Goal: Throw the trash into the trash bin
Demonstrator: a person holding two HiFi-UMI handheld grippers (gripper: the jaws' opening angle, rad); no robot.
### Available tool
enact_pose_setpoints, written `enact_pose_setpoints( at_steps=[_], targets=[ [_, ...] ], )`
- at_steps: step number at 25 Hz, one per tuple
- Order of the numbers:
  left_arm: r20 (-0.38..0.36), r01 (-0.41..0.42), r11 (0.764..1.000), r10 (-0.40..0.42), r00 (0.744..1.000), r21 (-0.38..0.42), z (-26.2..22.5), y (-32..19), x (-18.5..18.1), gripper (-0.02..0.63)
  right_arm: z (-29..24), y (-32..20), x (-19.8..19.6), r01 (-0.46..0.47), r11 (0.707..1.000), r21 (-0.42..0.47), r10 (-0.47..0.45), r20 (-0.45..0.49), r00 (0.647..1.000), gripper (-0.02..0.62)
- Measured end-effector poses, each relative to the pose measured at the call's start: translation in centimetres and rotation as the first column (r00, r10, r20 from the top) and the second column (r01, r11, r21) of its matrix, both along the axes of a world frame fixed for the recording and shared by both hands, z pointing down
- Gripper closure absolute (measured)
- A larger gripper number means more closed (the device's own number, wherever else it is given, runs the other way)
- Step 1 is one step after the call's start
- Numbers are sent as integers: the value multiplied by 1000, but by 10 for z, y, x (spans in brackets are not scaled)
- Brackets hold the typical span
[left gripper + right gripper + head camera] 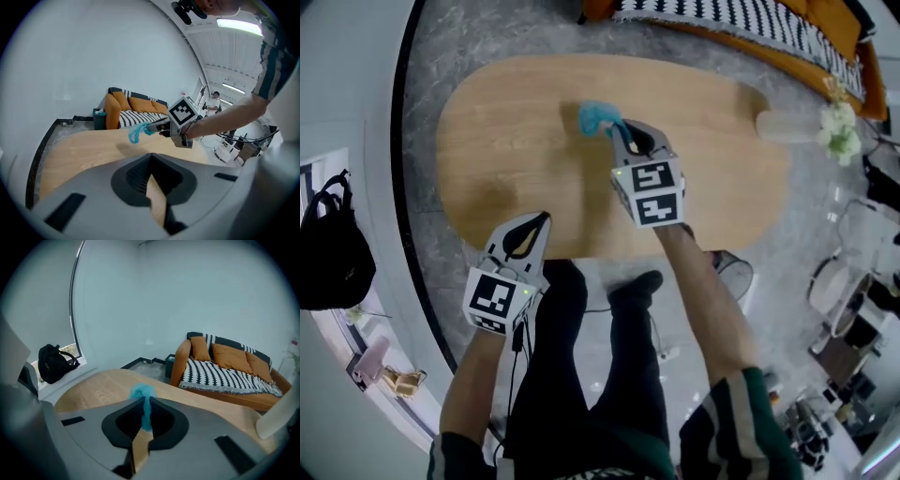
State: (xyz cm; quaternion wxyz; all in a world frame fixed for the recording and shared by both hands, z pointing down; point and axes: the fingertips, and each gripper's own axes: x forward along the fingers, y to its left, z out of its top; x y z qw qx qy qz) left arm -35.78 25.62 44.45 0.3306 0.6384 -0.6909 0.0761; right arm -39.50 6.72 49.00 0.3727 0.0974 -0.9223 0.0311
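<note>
A crumpled blue piece of trash (598, 117) hangs a little above the oval wooden table (516, 122), and my right gripper (617, 128) is shut on it. In the right gripper view the blue trash (143, 392) sticks out past the closed jaws. The left gripper view shows the trash (137, 132) dangling from the right gripper (151, 127) over the table (79, 145). My left gripper (546, 217) hovers at the table's near edge, shut and holding nothing. A dark trash bin (169, 364) stands on the floor beside the sofa's end, beyond the table.
An orange sofa (225, 366) with a black-and-white striped blanket runs along the far side. A black bag (328, 253) sits on the window ledge at left. A vase of white flowers (839, 127) stands at the table's right end. The person's legs are below the near edge.
</note>
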Motion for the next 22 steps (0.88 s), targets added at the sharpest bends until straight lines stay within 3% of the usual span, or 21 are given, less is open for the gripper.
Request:
enact_pose_setpoints(
  at_steps=[6,12,18,22],
  targets=[
    [14,-70,997,70,997,12,-9,-32,45,609,-36,-34,67,-85,996,7,85,55,995,591],
    [41,-158,987,158,987,8,-23,-75,99,608,-56,-66,163,-201,980,-6,200,97,975,591],
    [52,-277,961,276,960,19,-29,-119,164,609,-69,-82,261,-336,942,-25,336,138,932,591],
    [49,-367,930,365,930,17,-27,-146,215,609,-70,-92,332,-436,899,-44,437,156,886,591]
  ],
)
